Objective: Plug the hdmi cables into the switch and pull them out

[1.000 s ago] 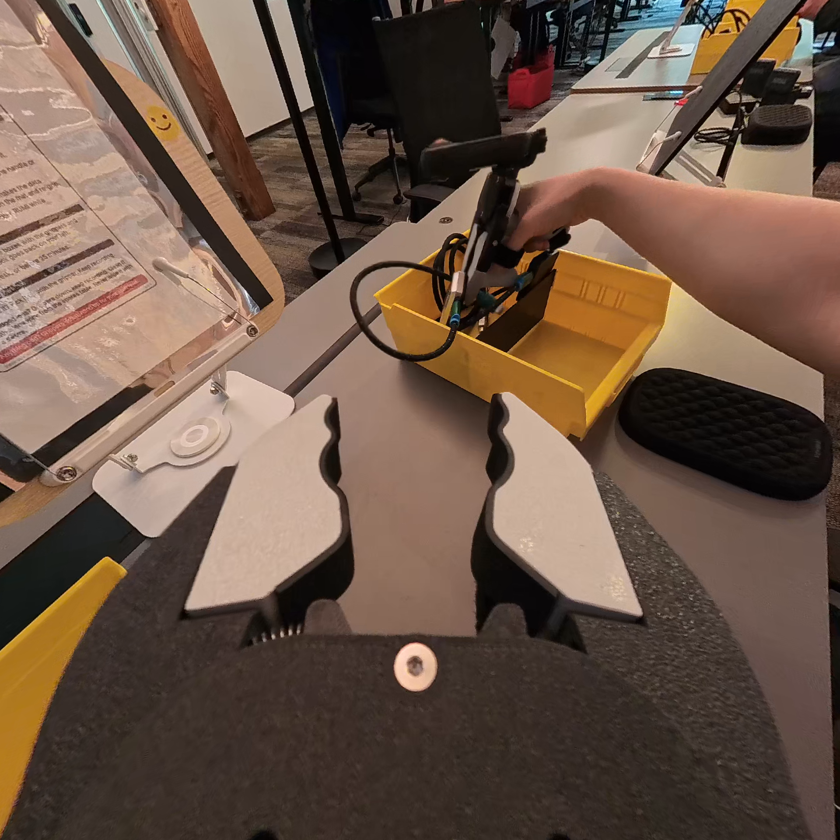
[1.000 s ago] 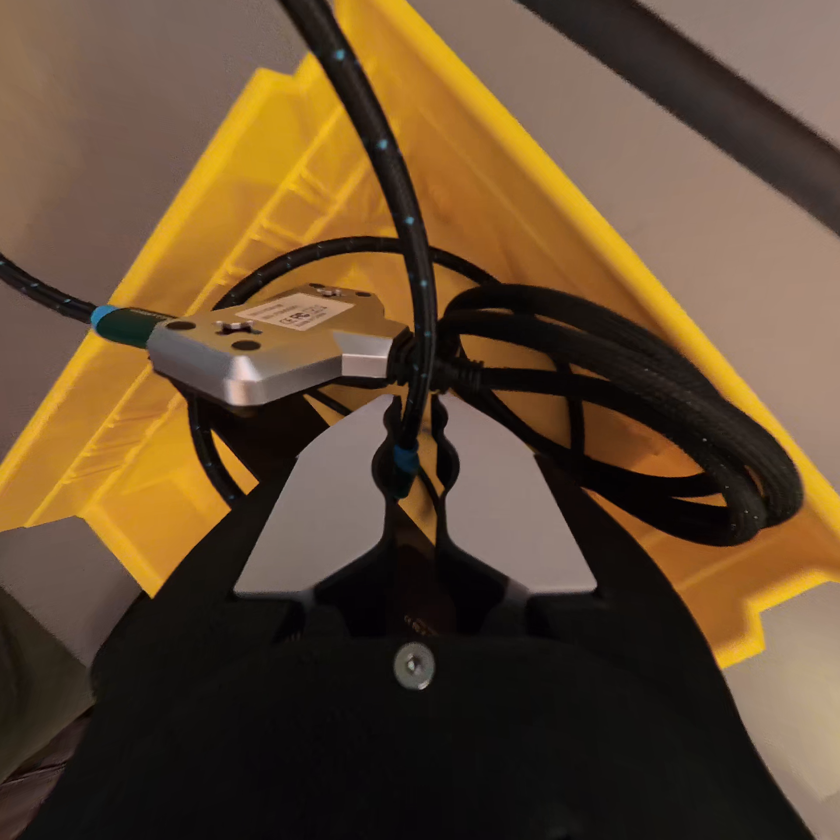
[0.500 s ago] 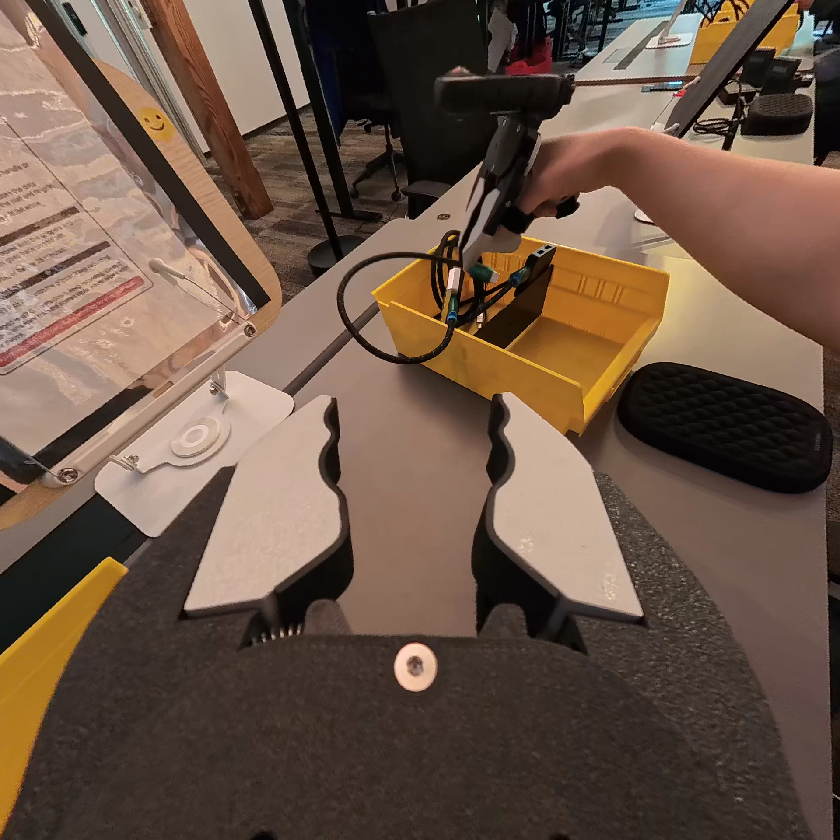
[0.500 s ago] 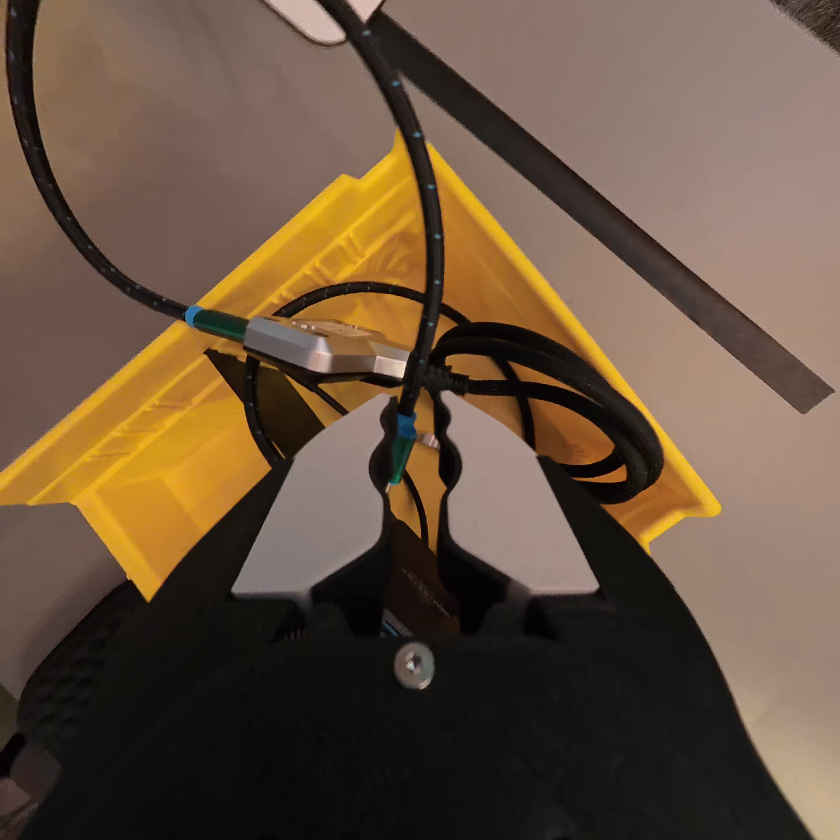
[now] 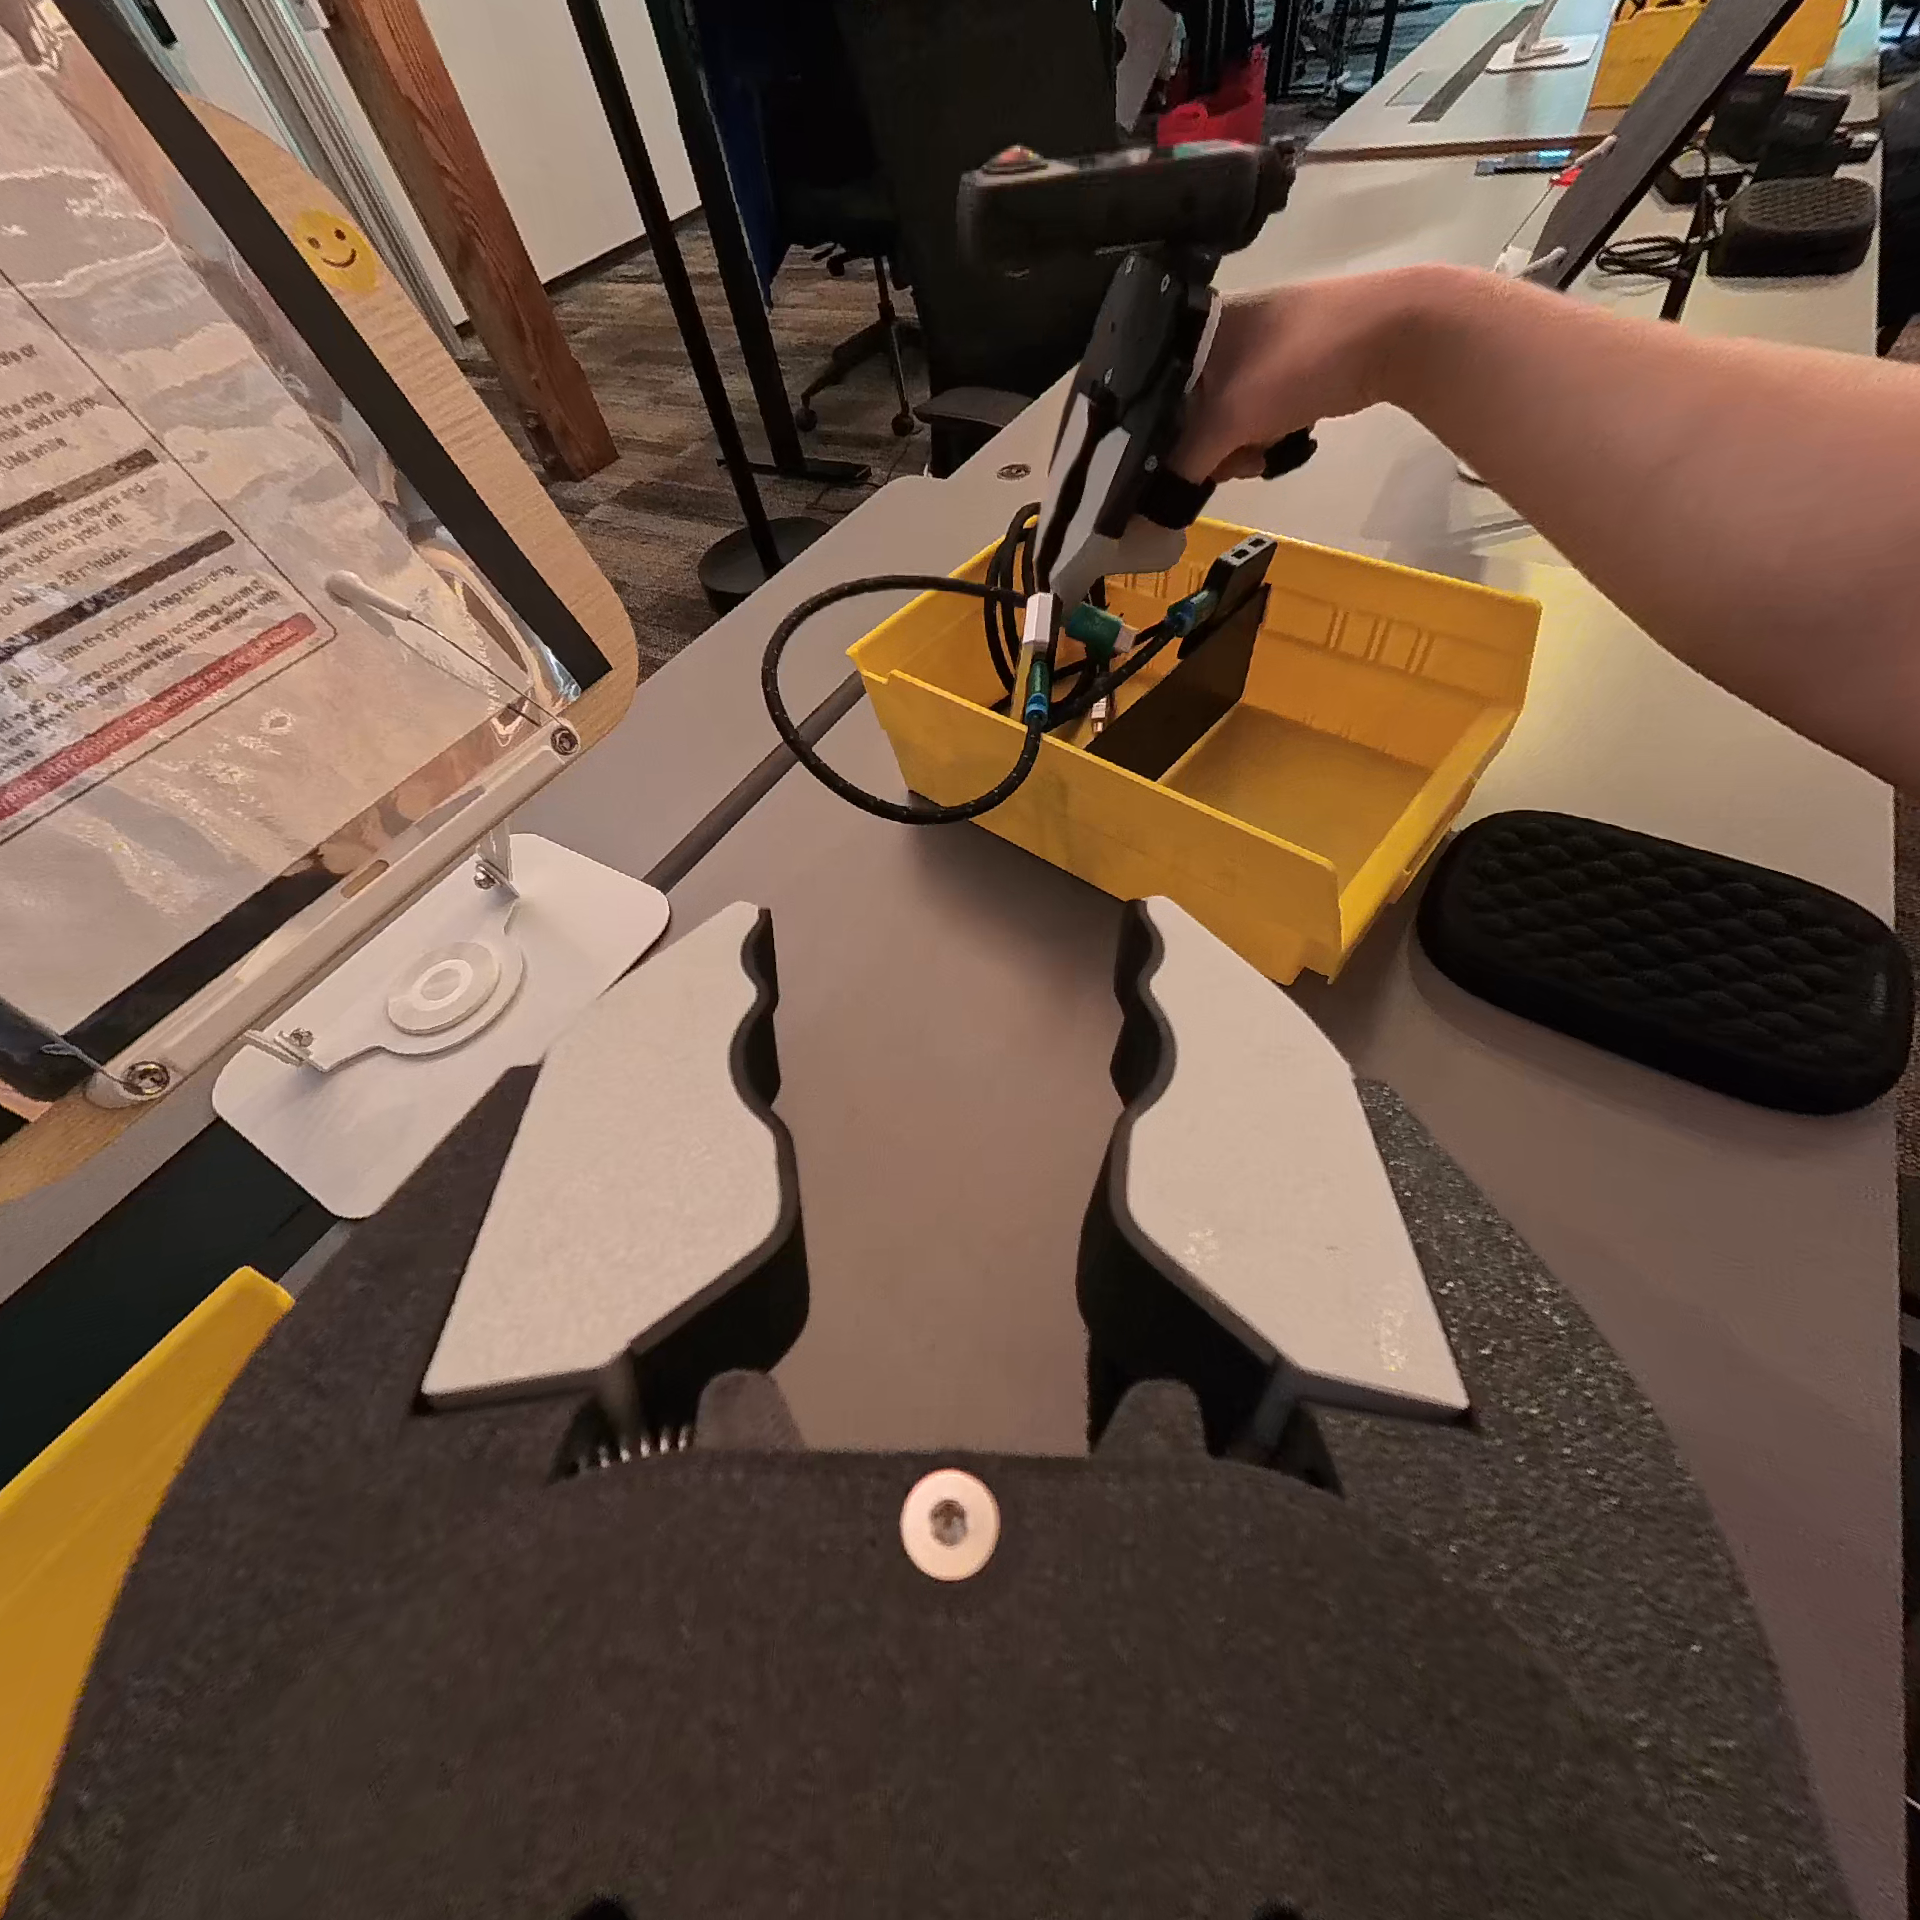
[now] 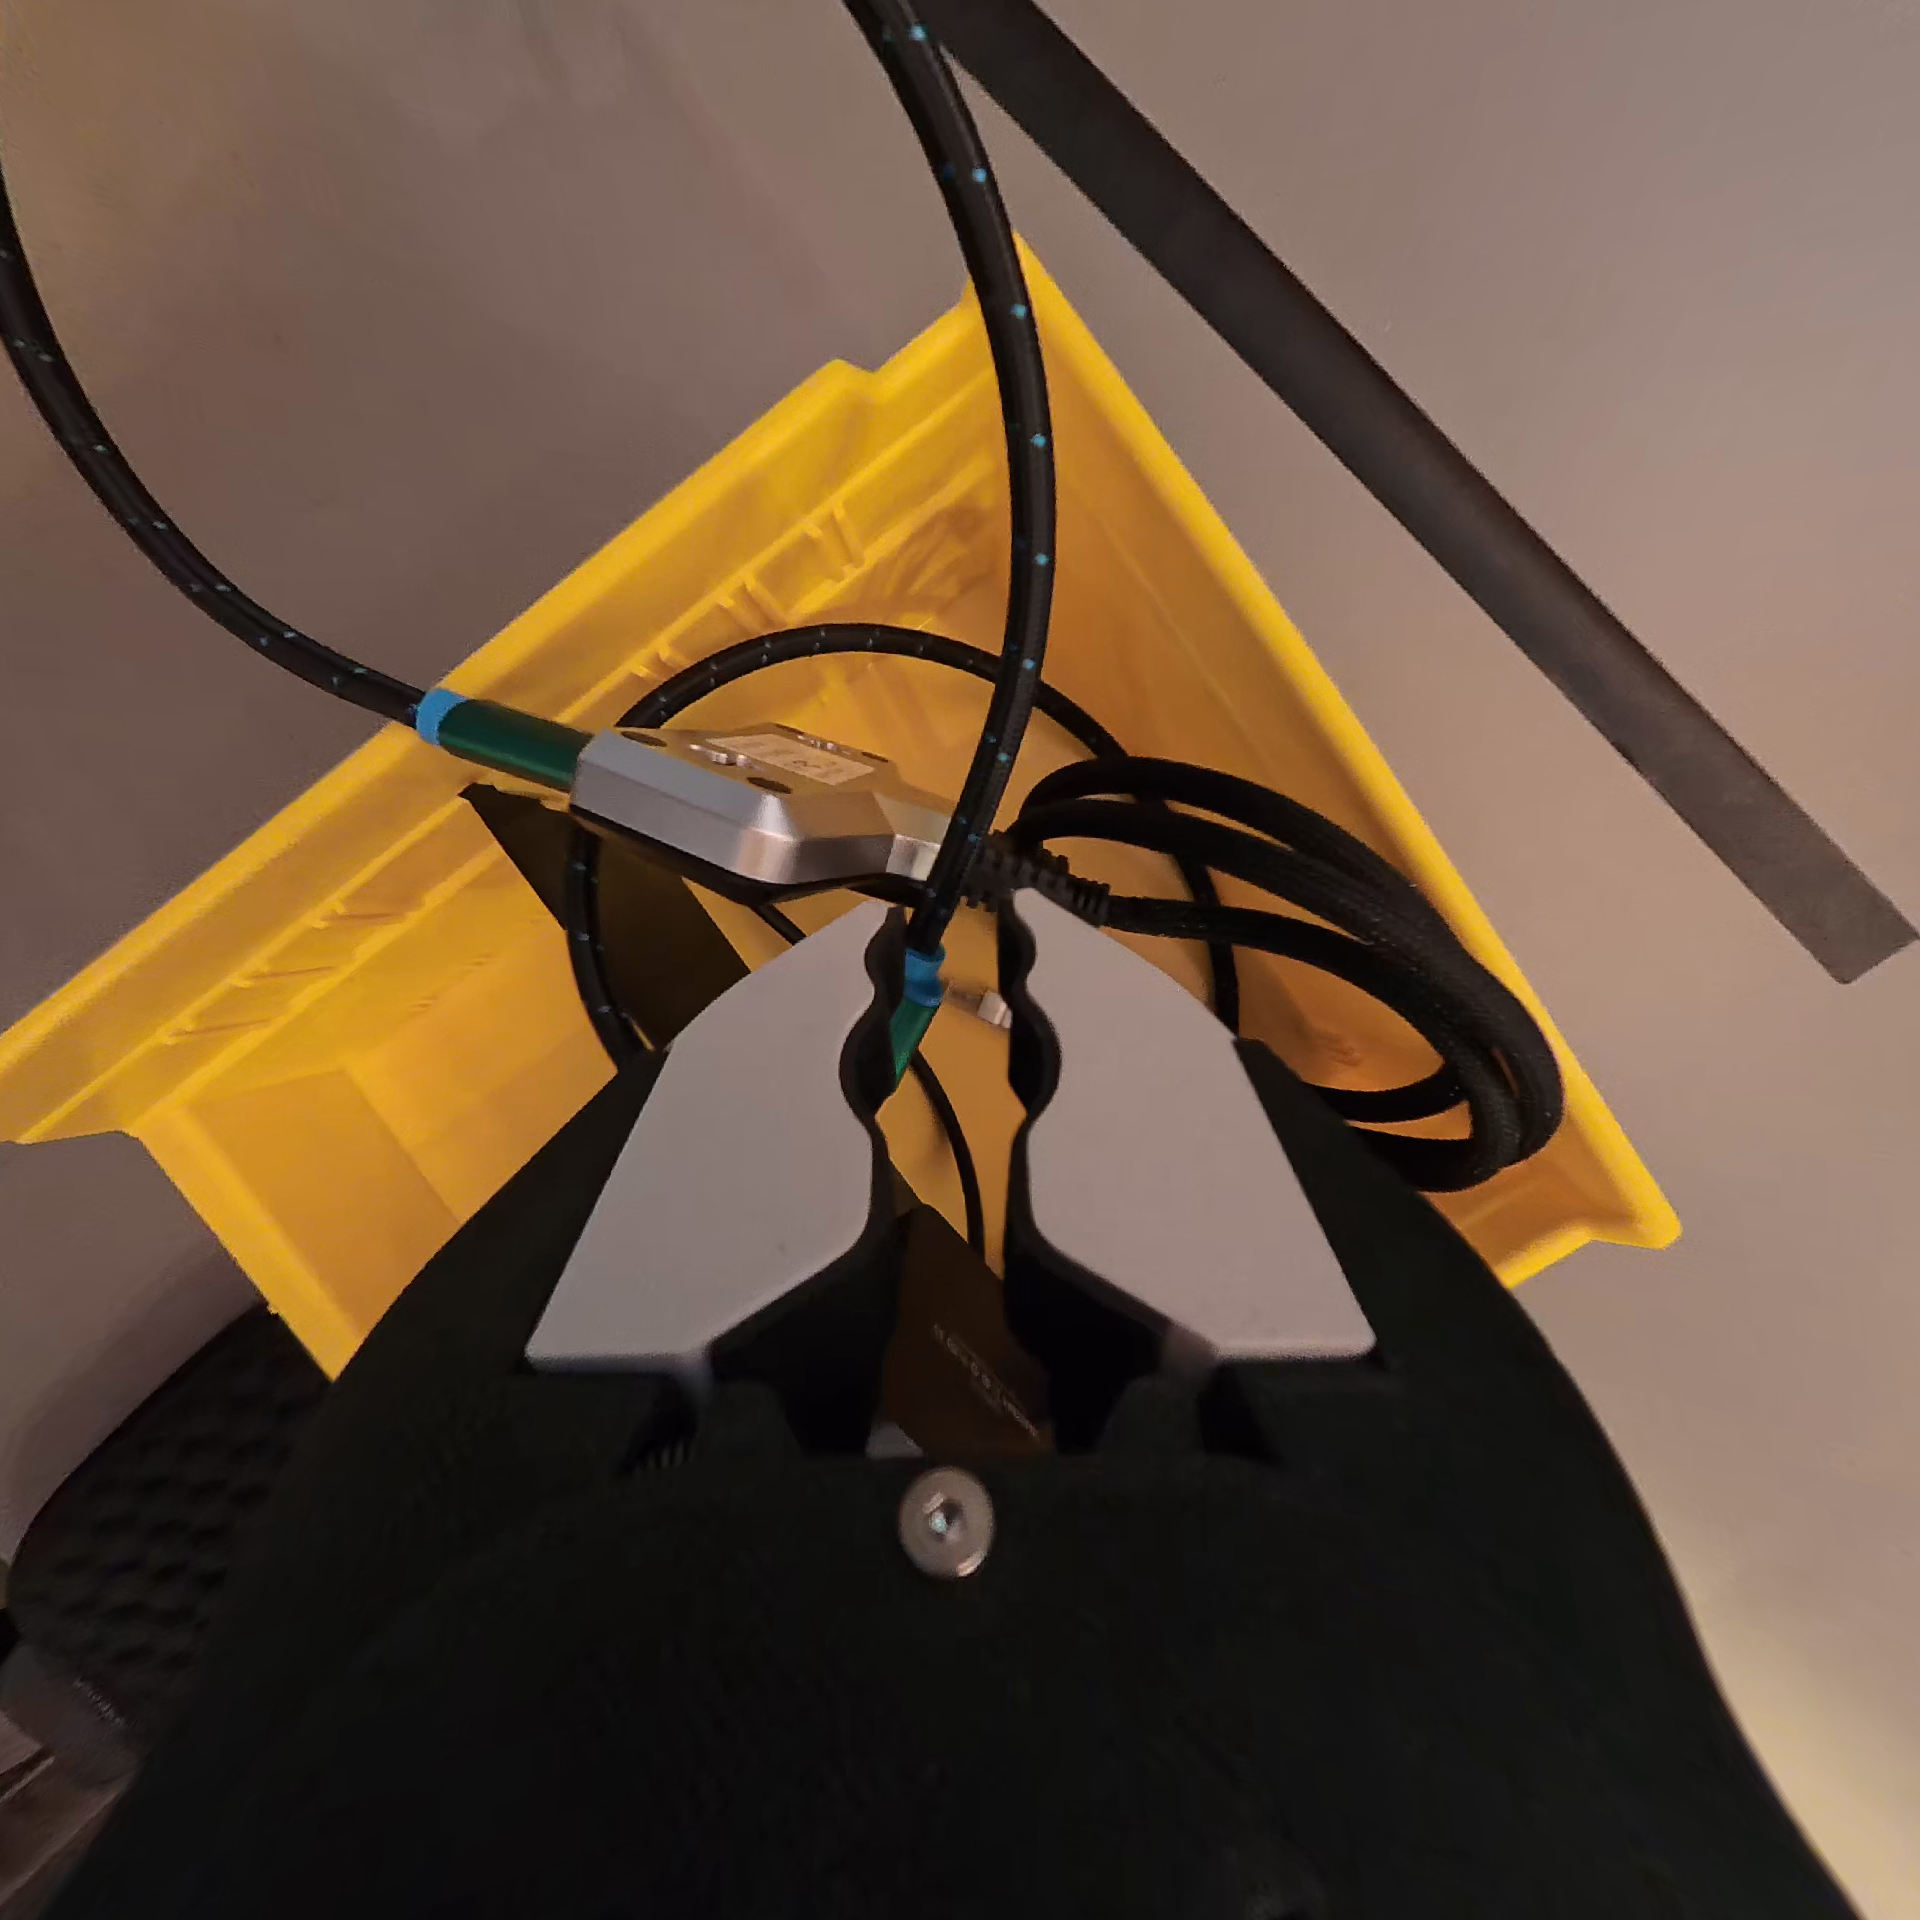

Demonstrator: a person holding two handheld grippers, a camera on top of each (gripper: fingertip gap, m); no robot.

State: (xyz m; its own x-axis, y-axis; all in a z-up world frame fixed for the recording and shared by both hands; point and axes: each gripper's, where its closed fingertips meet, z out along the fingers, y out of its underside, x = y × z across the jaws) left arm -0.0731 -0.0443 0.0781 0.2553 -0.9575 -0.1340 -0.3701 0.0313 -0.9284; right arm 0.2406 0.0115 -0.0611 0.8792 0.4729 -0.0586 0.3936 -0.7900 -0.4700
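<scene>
Grey desk surface (image 5: 935, 997) fills the lower part of the left wrist view, with office chairs and more desks behind it. On this desk stands a yellow bin (image 5: 1195, 831) with a black divider (image 5: 1174, 696) inside, and a black padded rest (image 5: 1662, 956) lies just beside its right end. At the left, a tilted transparent sign holder (image 5: 260, 582) stands on a white base. The left gripper (image 5: 940, 1039) hangs above the bare desk with its fingers wide apart and nothing between them. The right gripper (image 6: 940, 997), held by a hand (image 5: 1278, 384), is over the left compartment of the bin, and its fingers are clamped on the green plug (image 6: 914, 1023) of a braided HDMI cable (image 6: 1023, 436). This cable makes a loop outside the bin and its other green end sits in the silver switch (image 6: 758, 810), which hangs in the air above the bin. A thicker black cable (image 6: 1403, 997) lies coiled in the same compartment.
</scene>
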